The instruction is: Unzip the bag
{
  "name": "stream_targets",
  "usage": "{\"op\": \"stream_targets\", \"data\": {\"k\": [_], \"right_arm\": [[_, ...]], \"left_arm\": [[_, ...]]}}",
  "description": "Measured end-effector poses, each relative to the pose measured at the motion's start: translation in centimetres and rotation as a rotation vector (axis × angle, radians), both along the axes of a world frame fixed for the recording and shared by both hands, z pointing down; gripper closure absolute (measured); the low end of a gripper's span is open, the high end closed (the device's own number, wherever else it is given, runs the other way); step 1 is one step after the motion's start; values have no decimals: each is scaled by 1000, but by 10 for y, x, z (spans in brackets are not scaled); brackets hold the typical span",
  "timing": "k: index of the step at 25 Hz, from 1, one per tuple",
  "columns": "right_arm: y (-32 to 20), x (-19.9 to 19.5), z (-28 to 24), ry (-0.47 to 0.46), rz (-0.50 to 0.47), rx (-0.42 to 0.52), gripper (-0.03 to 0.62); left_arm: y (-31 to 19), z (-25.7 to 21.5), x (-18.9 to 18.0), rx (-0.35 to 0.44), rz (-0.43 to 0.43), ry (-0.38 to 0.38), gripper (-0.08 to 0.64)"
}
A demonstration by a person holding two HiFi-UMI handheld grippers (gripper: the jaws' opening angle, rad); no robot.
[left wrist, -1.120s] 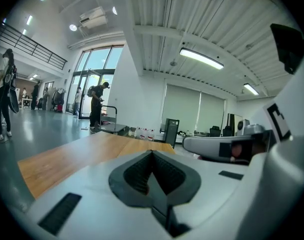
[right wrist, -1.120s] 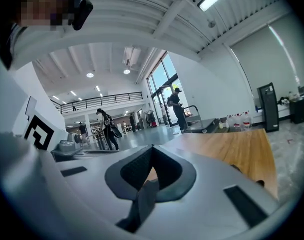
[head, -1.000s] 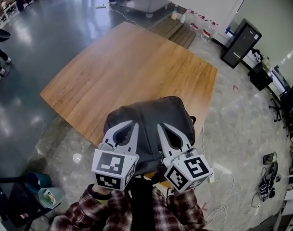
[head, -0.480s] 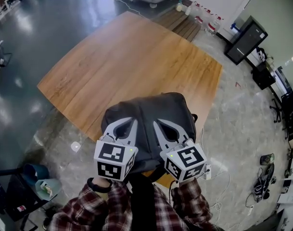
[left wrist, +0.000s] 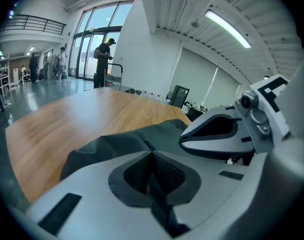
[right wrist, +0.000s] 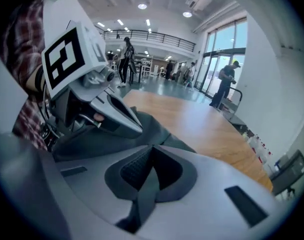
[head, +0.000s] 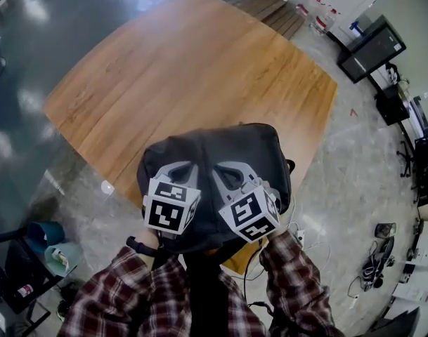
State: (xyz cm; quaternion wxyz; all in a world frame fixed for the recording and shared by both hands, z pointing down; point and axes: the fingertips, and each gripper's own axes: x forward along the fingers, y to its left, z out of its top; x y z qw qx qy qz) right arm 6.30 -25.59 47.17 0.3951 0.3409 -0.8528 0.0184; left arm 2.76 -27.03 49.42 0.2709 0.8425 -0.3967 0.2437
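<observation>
**While the left claw (head: 174,167) and the right claw (head: 228,168) are each pressed together, the bag (head: 231,142) lies at the near edge of the desk (head: 192,62)**

Grey polished floor (head: 358,167) surrounds everything in the head view. The wooden desk fills the middle of that view and runs from 12 o'clock down towards 6. A black cabinet (head: 372,46) stands on the floor at 2 o'clock, and loose cables (head: 372,267) lie at 4 o'clock.

The dark grey bag sits on the corner of the desk nearest the person, at 6 o'clock from the desk's middle. Its domed top faces the camera, with a seam running down its centre. Its zipper cannot be made out.

Plaid sleeves (head: 122,297) come in from the bottom edge. Each claw carries a marker cube (head: 171,213) and points towards 12 o'clock over the bag's top. The left claw is at 11 o'clock of the bag's near half and the right claw at 1 o'clock, the two close side by side.

In the left gripper view the left claw (left wrist: 152,153) has its tips meeting, with nothing pinched there. Bag cloth shows just past the tips, and the right claw sits at 3 o'clock. The right gripper view shows the right claw (right wrist: 152,147) closed the same way on nothing, with the other claw at 10 o'clock. People (right wrist: 225,84) stand far off at 2 o'clock.
</observation>
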Motion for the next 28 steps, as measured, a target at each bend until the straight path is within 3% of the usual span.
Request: {"op": "stream_targets", "data": {"k": [6,10,20,23,28], "right_arm": [[-14,-8,31,244,-243,45,579],[-17,-14,42,366,-395,74,529],[-19,-35,63,552,-640,162,514],[-19,-34,65,526,-615,179,557],[-28,-29,54,333,-420,77,572]], "left_arm": [[-9,22,3,-53,-13,6,551],[-14,26,4,-79,-20,35,551],[-18,38,-3,-178,-7,86,551],[-19,43,-5,-204,-12,101,551],[-24,41,-1,-225,-7,139,551]]}}
